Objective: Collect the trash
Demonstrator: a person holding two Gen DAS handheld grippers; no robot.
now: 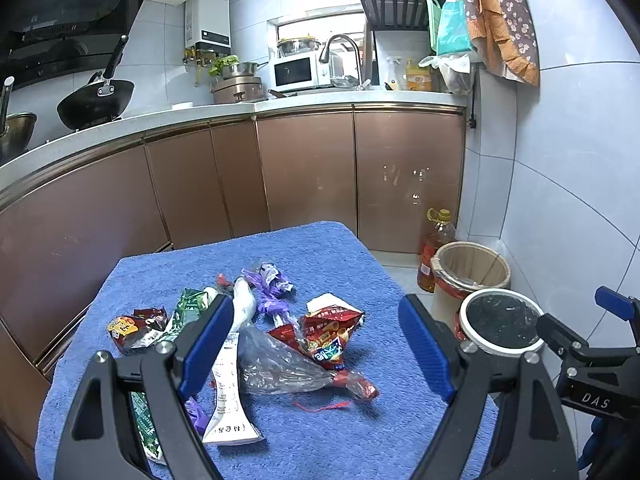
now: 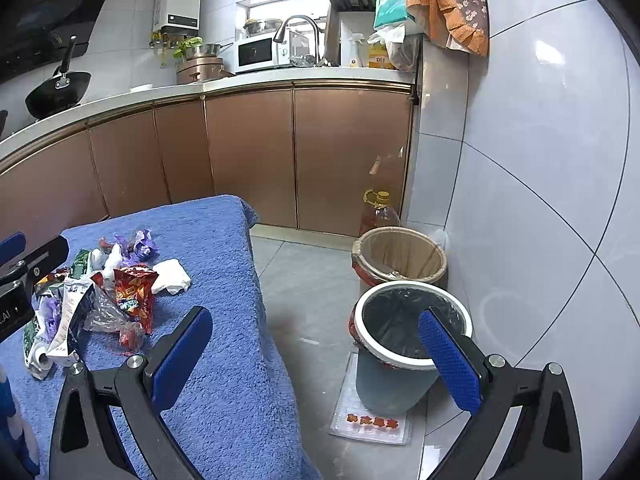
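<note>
Setting: a kitchen with copper-coloured cabinet doors (image 1: pixel 304 168), a white worktop and grey tiled walls.
Table: covered by a blue towel (image 1: pixel 320 256), standing in front of the cabinets.
Trash: a loose pile of wrappers lies on the towel, toward its left part.
Pile contents: a red snack bag (image 1: pixel 328 334), a crumpled clear plastic bag (image 1: pixel 276 364), a white paper slip (image 1: pixel 228 392), a purple wrapper (image 1: pixel 272 284), a green packet (image 1: pixel 188 310) and a red-and-yellow wrapper (image 1: pixel 128 326); a white tissue (image 2: pixel 172 276) lies just beside the red bag.
Left gripper (image 1: pixel 316 350): hangs above the pile, blue-padded fingers spread wide, nothing between them.
Right gripper (image 2: pixel 316 356): at the towel's right edge, fingers spread wide and empty; one finger over the towel, the other over the bin.
Nearer bin: white-rimmed bin with black liner (image 2: pixel 408 328), on the floor just right of the table.
Farther bin: tan-lined bin (image 2: pixel 400 256), behind the first, by the wall.
Oil bottle (image 2: pixel 380 212): on the floor behind the bins, by the cabinet.
</note>
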